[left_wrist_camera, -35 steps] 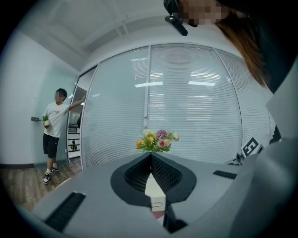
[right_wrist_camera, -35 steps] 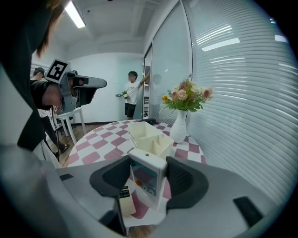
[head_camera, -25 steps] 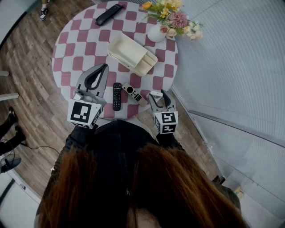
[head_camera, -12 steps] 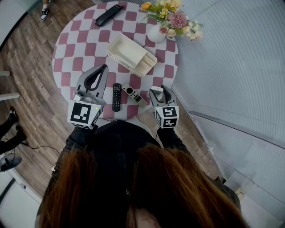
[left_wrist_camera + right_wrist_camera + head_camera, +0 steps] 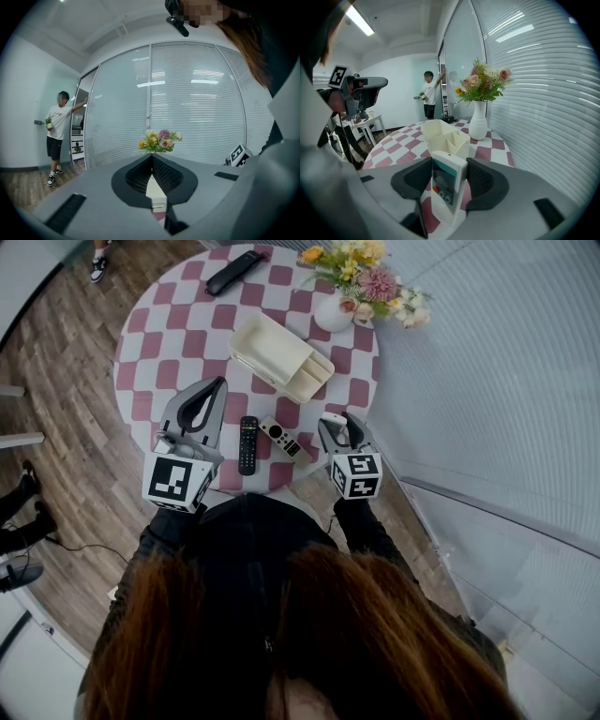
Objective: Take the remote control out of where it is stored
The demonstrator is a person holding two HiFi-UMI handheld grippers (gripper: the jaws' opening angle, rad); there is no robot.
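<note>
**Right gripper view: white remote clamped, clear of the organiser**

We have the right gripper (image 5: 449, 172) closed on a white remote with a display (image 5: 446, 182). It is held upright between the jaws by the near edge of the checkered table (image 5: 178, 334), well apart from the cream divided organiser (image 5: 272, 351). Our left gripper (image 5: 151, 158) hovers with its jaws pressed together on nothing. A black remote (image 5: 247, 443) and a grey remote (image 5: 279, 439) lie side by side between the 2 grippers. We judge the extraction done. The next move calls for lowering the white remote flat beside those 2, then parting the jaws.
</note>
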